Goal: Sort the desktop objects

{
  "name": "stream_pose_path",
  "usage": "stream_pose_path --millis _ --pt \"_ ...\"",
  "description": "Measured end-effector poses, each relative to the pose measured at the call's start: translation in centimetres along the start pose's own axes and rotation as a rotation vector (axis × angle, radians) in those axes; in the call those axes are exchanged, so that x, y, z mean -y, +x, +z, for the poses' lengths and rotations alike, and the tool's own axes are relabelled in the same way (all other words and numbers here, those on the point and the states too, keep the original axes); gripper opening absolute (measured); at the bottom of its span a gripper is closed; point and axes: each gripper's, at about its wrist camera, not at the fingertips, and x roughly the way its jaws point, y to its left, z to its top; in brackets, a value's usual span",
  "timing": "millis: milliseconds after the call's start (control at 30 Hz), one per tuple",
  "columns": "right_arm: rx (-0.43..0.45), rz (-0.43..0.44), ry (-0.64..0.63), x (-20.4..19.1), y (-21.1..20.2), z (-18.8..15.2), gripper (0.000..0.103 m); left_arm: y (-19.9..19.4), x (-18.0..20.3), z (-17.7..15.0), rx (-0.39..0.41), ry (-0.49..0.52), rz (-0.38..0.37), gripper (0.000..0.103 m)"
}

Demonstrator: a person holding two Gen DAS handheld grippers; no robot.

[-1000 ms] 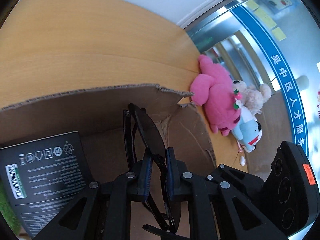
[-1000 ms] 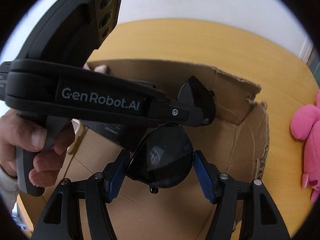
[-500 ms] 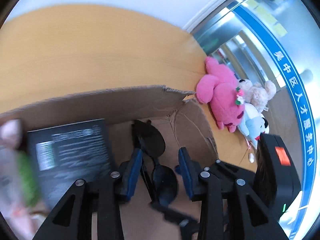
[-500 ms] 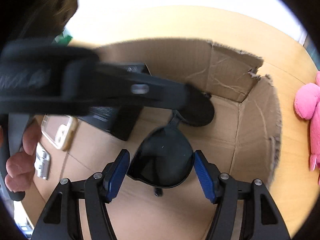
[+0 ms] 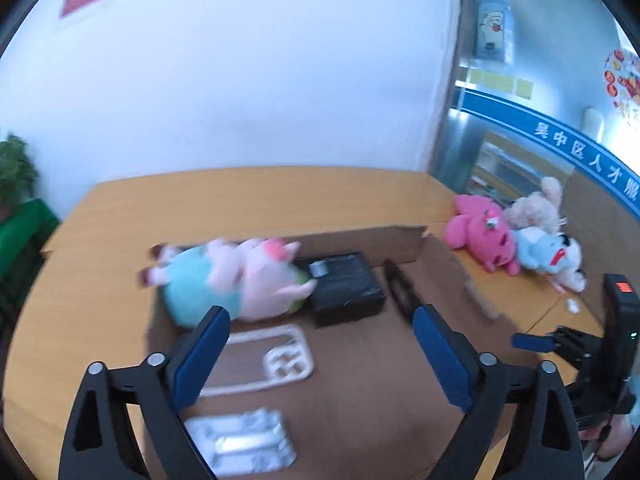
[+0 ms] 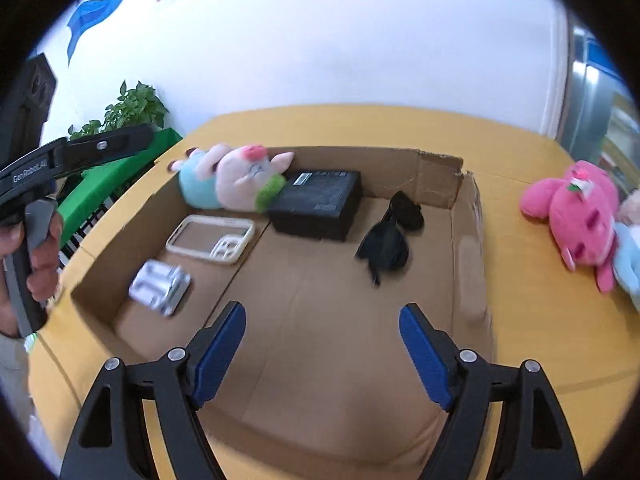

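a: both tools look empty. the right gripper [image 6: 322, 356] has its jaws spread wide over the cardboard box [image 6: 468, 248], and the left gripper [image 5: 320, 356] is spread just as wide with nothing between the pads.

b: and the sunglasses [image 6: 386, 240]?

a: lying on the box floor, right of centre in the right wrist view, just beside the black box [image 6: 318, 202]. the pig plush [image 6: 236, 178] sits at the upper left of the box; a phone case [image 6: 210, 238] and a silver blister pack [image 6: 160, 286] lie toward the left wall.

b: so what's left to sort?

a: my guess — the toys still out on the table [image 6: 532, 320]. the pink plush [image 6: 580, 210] lies at the right edge of that view, outside the box and apart from its wall, with a blue-and-white toy [image 5: 548, 252] touching it.

b: how to take it well?

a: bring the right tool over the box wall rather than through it, pinch the plush across a firm part of the body — not a loose limb — and lift clear of its neighbour before swinging back. the left view is blurred, so fine detail there can't be trusted.
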Motion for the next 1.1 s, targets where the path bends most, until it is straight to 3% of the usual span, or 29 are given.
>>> stream_pose_path --millis 167,333,500,767,967,1100 --pt "0.002 -0.047 0.023 -1.7 1.0 -4.0 0.080 -2.4 -1.7 -7.0 0.016 -0.013 0.137 0.096" --pt "0.066 -0.069 0.047 -2.9 1.4 -5.8 0.083 -1.2 -3.5 -11.0 -0.035 -0.041 0.195 0.096" --pt "0.137 -0.096 0.042 -3.4 1.1 -6.4 0.085 -0.9 -4.5 -12.7 -0.026 -0.068 0.198 0.096" --pt "0.275 -0.128 0.017 -3.9 1.0 -7.2 0.087 -0.1 -3.1 -13.3 0.055 0.030 0.264 0.102" --pt "0.278 -0.140 0.026 -3.8 1.4 -6.8 0.088 -0.4 -3.2 -13.6 0.115 0.020 0.278 0.103" --pt "0.273 -0.145 0.029 -3.8 1.6 -6.8 0.092 -0.2 -3.3 -13.7 0.113 0.021 0.280 0.103"
